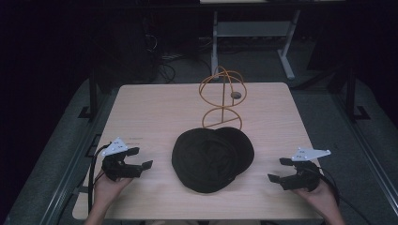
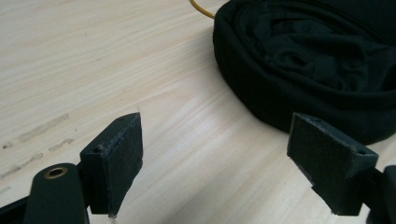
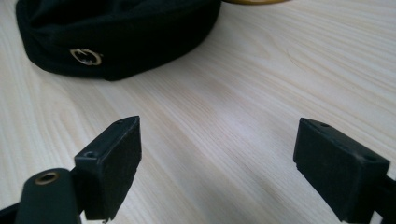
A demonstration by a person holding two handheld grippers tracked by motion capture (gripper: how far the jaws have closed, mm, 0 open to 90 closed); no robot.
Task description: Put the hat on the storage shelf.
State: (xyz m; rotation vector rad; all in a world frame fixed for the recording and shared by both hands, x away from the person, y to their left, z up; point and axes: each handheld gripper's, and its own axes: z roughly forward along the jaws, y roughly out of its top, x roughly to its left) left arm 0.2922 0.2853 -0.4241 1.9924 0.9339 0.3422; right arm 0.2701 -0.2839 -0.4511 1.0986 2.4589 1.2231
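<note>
A black hat [image 1: 212, 159] lies on the table [image 1: 155, 112], near the middle and toward the near edge, its open side up. Just behind it, touching its far rim, stands an orange wire stand [image 1: 221, 96]. A small metal emblem [image 3: 86, 56] shows on the hat's band in the right gripper view. The left gripper [image 1: 141, 158] rests at the near left, well apart from the hat, jaws spread wide and empty. The right gripper [image 1: 277, 169] sits at the near right, jaws likewise wide apart, holding nothing.
</note>
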